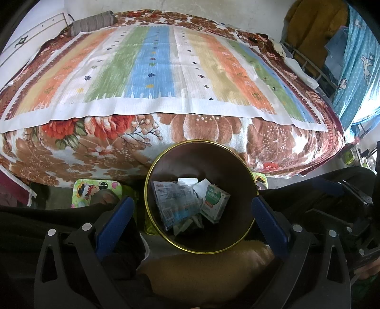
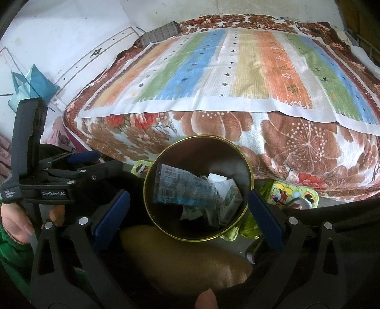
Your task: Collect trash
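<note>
Below, round gold-rimmed bin (image 1: 152,190), crumpled wrappers (image 1: 175,202).

Bed (image 1: 166,147) ahead of the claw, draped in a brown floral blanket (image 2: 296,147). A striped cloth (image 1: 154,71) in orange, green, blue and white lies flat on top. Striped grey pillow (image 1: 92,22) at the far left corner. Cartoon-print mat (image 1: 95,192) on the floor, near left. Blue dotted curtain (image 1: 356,71) far right. Teal bag (image 2: 30,83) against the left wall.
</note>
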Demonstrator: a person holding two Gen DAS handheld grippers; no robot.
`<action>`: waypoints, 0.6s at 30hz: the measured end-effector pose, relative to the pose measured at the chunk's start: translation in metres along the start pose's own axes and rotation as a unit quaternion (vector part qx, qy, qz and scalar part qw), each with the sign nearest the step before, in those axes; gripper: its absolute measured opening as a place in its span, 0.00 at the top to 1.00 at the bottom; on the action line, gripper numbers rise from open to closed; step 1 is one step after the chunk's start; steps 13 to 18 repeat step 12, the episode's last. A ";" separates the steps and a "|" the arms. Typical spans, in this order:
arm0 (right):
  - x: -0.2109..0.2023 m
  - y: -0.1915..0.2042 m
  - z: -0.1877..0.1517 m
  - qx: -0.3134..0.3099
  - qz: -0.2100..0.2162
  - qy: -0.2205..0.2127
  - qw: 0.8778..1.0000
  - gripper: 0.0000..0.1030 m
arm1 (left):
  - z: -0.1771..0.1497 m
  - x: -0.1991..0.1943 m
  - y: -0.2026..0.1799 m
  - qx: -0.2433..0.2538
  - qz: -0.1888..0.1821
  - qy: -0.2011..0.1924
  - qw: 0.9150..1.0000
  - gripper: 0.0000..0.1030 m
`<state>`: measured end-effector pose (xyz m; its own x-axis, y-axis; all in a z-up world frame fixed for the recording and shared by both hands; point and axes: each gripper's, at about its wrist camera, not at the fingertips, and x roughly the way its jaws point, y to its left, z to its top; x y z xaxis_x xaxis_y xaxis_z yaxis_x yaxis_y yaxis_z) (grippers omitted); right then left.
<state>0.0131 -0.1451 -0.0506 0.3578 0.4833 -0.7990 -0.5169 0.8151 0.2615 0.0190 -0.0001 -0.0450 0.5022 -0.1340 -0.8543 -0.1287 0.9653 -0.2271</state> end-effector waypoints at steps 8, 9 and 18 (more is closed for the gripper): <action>0.000 -0.001 0.000 0.001 0.000 0.000 1.000 0.08 | -0.002 0.002 -0.002 0.000 -0.010 0.001 1.000 0.06; 0.000 -0.001 0.000 0.001 0.001 0.000 1.000 0.08 | -0.001 0.001 -0.002 -0.001 -0.011 0.001 1.000 0.06; 0.000 0.000 -0.001 0.002 0.001 0.001 1.000 0.08 | -0.001 0.001 -0.001 -0.005 -0.011 0.003 1.000 0.06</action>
